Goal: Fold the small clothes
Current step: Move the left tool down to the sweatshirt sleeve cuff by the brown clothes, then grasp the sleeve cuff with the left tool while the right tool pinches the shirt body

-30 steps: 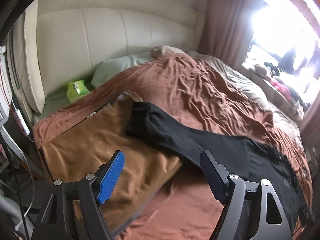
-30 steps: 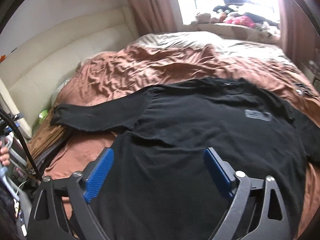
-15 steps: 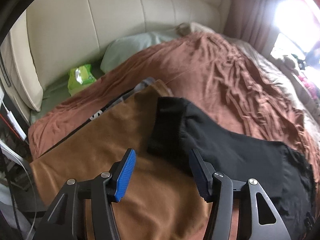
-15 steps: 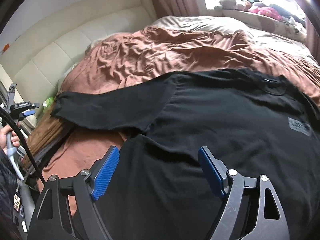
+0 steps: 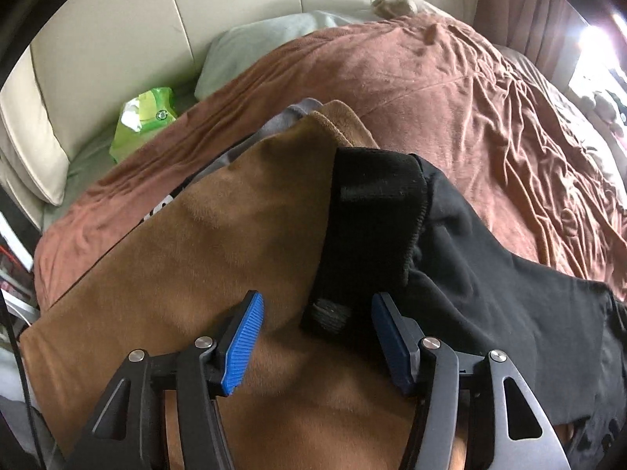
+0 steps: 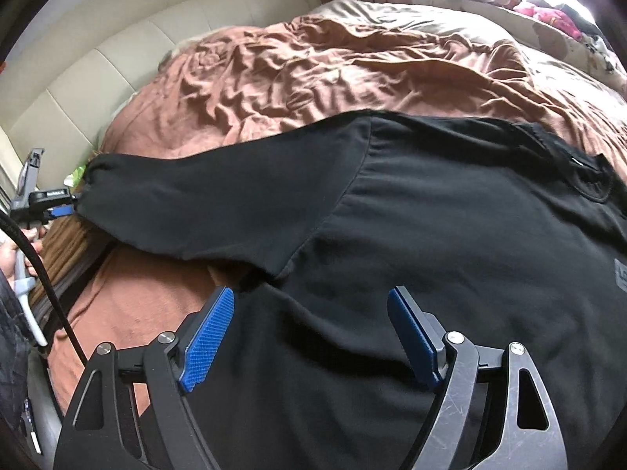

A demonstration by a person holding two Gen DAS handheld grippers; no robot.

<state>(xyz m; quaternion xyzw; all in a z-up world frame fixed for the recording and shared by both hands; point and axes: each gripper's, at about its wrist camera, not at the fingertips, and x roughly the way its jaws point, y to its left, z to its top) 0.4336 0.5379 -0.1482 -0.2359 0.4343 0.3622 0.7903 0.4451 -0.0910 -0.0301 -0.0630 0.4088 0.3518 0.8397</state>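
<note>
Black long-sleeved shirt (image 6: 450, 235) flat on wrinkled rust bedspread (image 6: 313, 70), ribbed cuff (image 5: 372, 211) over tan fabric (image 5: 176, 274), left gripper (image 5: 317, 337) partly closed, straddling cuff edge, pads clear, right gripper (image 6: 309, 337) wide, empty, above shirt body.

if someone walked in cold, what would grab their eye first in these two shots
The black long-sleeved shirt spread flat across the rumpled rust-brown bedcover dominates the right wrist view. In the left wrist view, its ribbed cuff lies on a tan folded garment, with the open left gripper poised around the cuff's near edge. A bright green packet stands out by the cream headboard.
</note>
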